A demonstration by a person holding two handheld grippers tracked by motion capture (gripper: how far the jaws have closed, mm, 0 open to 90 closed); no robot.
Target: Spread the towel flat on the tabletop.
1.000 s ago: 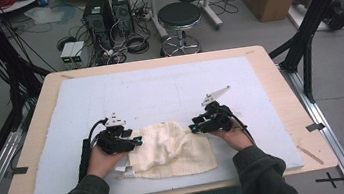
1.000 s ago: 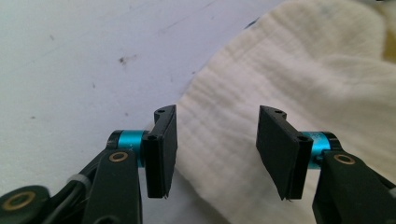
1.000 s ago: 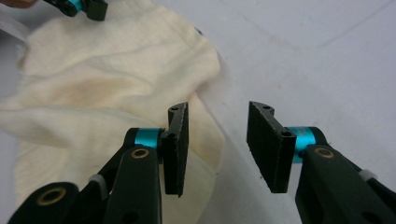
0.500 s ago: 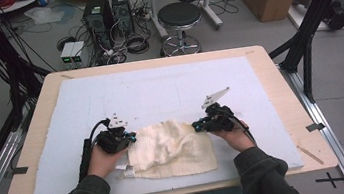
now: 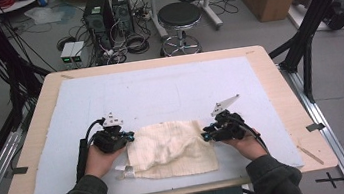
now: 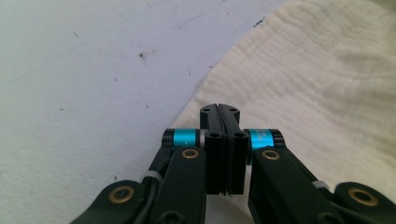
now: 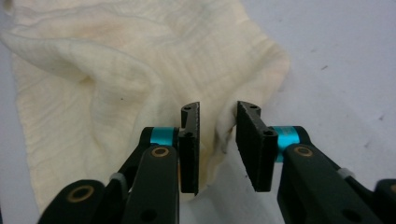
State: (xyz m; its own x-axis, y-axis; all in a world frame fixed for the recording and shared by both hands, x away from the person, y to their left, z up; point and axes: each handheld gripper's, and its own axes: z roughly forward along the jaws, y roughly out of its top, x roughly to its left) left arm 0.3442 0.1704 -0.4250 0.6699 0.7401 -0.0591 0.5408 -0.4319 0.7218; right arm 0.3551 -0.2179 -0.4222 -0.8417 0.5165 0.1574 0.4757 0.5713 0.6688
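A cream-coloured, crumpled woven cloth (image 5: 171,148) lies on the pale blue-grey foam mat (image 5: 159,91) that covers the light wooden table (image 5: 288,92), between the two grippers.

The left gripper (image 6: 219,112) has its jaws pressed together, with no gap between the pads. The tips sit on the left edge of the cloth; whether a thin fold is pinched between them I cannot tell. To the left of these jaws the mat is bare; to the right and ahead the cloth spreads out.

The right gripper (image 7: 217,116) has just been opening its jaws. They stand apart now, and a raised fold of the right edge of the cloth stands in the gap, but the pads do not press it. To the right of these jaws the mat is free, and beyond the cloth there is wide bare mat up to the far table edge.
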